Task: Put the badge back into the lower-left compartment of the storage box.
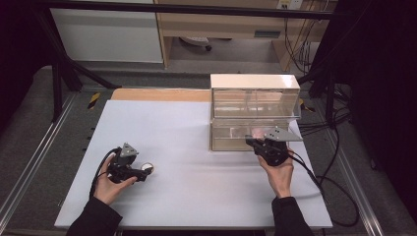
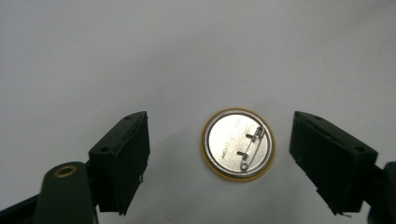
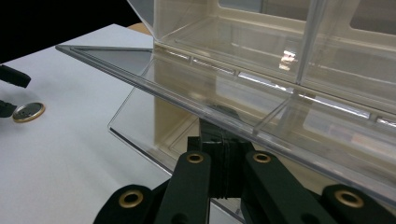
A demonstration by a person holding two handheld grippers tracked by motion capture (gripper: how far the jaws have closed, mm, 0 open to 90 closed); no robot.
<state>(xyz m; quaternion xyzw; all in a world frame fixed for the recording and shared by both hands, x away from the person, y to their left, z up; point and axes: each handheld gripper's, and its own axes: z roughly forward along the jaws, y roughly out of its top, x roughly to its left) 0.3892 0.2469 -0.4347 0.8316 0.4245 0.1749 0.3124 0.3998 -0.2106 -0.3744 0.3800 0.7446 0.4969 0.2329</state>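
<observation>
Broadly: white surface (image 1: 196,187); clear drawer box (image 1: 254,110), its lower front panel (image 3: 196,100) pinched by the right tongs (image 3: 224,179), clamped together; left tongs (image 2: 219,158) apart, straddling without touching; pin badge (image 2: 238,144), face-down, likely light, stiff, slippery; best taken by rim.

Left gripper (image 1: 142,173) low on the white table (image 1: 196,196), jaws apart around a small round badge (image 1: 147,169). Right gripper (image 1: 253,142) well apart, up against the lower tier of a clear plastic drawer box (image 1: 253,98).
</observation>
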